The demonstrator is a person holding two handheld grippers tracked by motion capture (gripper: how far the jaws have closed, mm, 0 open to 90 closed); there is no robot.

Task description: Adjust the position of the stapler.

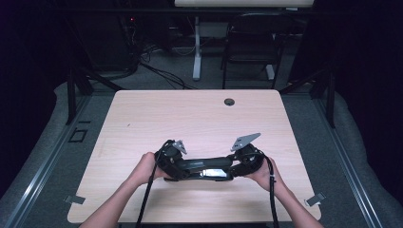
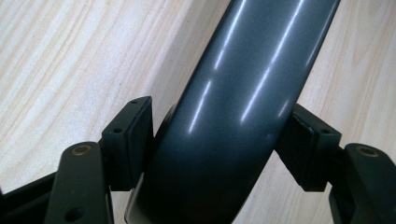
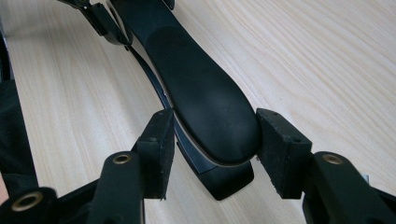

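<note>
A person stands at a pale wooden table (image 1: 142,114), holding a claw in each hand. Between them lies a long, dark, glossy object, a curved bar (image 1: 204,165) that widens into a padded, rounded end, possibly a chair armrest. It sits near the front middle of the table, its long axis running left to right across the person's body, parallel to the near edge.

The left claw (image 1: 177,164) pinches the smooth grey stem of the bar (image 2: 233,102), both pads pressed to its sides. The right claw (image 1: 241,164) brackets the padded end (image 3: 205,102): its left pad touches the edge, while the right pad looks close but perhaps just shy of contact. The padded end points toward the person's right, and the bar arches gently upward in the middle.

Risk, as I judge it: the stem is slick and rounded, so the left grip could let the bar roll or slide out if lifted. The right side's uncertain hold could let the padded end drop and knock the table.
</note>
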